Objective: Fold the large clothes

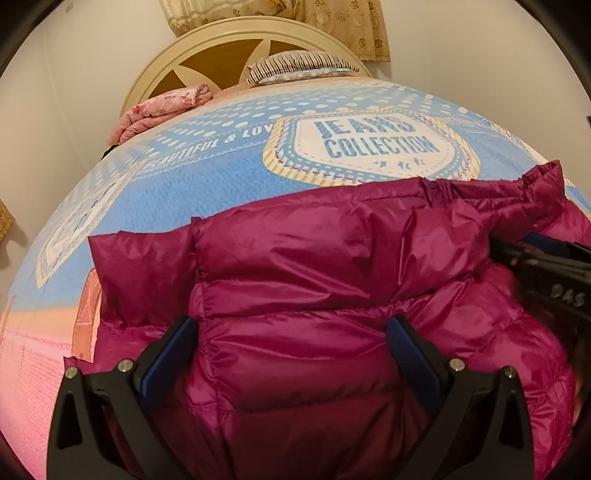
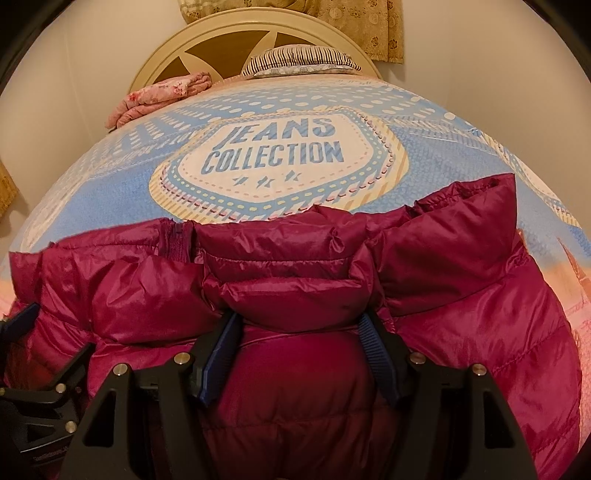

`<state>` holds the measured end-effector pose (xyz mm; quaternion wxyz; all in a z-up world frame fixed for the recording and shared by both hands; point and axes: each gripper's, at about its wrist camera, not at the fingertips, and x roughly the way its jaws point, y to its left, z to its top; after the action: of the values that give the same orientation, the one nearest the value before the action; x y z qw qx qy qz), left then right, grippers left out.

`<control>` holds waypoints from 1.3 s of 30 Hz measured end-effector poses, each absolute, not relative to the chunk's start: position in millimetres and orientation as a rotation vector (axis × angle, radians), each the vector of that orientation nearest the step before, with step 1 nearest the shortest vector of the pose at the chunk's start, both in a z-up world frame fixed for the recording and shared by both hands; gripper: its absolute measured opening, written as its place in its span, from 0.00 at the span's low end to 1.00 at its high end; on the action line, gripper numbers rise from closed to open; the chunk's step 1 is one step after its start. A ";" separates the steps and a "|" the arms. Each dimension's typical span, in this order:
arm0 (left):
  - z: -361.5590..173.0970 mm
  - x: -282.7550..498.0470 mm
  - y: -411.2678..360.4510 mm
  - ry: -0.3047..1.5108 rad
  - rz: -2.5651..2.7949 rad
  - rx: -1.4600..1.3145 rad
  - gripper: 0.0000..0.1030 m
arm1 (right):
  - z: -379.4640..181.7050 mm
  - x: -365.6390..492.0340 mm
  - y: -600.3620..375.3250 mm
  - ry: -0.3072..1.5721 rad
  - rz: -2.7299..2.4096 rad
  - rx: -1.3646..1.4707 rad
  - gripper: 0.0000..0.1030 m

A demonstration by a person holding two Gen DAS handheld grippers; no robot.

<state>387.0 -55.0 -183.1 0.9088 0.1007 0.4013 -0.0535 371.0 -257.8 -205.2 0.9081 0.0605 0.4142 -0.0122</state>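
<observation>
**Magenta puffer jacket on bed, both grippers set over it**

The magenta puffer jacket [image 1: 314,266] lies on the blue and pink bedspread [image 1: 207,173] at the near end of the bed, its far edge just short of the printed "JEANS COLLECTION" emblem [image 2: 277,147]. A zip runs along the jacket's upper edge at left in the right wrist view.

Left gripper [image 1: 291,332]: jaws spread wide, quilted fabric bulging up between the blue pads; whether the pads press the fabric cannot be told.

Right gripper [image 2: 299,325]: jaws partly spread, a puffed fold of the jacket sits between the blue pads and fills the gap, with both pads against it; it reads as grasping the fold.

The two grippers stand side by side, near each other.

At the far end: a cream headboard [image 2: 258,33], a striped pillow [image 2: 301,61], a folded pink floral blanket [image 2: 159,96]
</observation>
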 end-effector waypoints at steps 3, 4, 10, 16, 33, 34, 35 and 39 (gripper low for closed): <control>-183.3 387.2 -53.9 0.830 -0.113 0.200 1.00 | -193.2 357.3 -259.2 0.843 -0.040 0.151 0.66; -183.3 387.3 -53.8 0.829 -0.114 0.198 1.00 | -186.4 347.7 -255.6 0.823 -0.027 0.158 0.66; -182.7 387.2 -53.1 0.830 -0.116 0.189 1.00 | -184.5 320.4 -227.8 0.795 0.012 0.067 0.68; -182.6 388.3 -52.0 0.836 -0.120 0.178 1.00 | -201.8 323.7 -227.6 0.812 0.002 0.041 0.70; -141.7 306.3 17.7 0.746 -0.109 0.035 1.00 | -209.2 324.9 -220.0 0.829 -0.022 -0.022 0.74; -142.6 307.4 17.8 0.755 -0.116 0.023 1.00 | -209.1 324.7 -219.3 0.829 -0.025 -0.026 0.74; -143.0 308.4 15.1 0.759 -0.117 0.021 1.00 | -209.3 325.3 -218.5 0.829 -0.026 -0.028 0.74; -161.2 314.7 -11.3 0.785 -0.098 0.127 1.00 | -202.4 319.0 -219.0 0.833 -0.021 -0.027 0.74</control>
<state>314.7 -11.3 -161.2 0.9208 0.0618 0.3821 -0.0476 319.0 -219.0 -202.4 0.9144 -0.0130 0.4045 -0.0104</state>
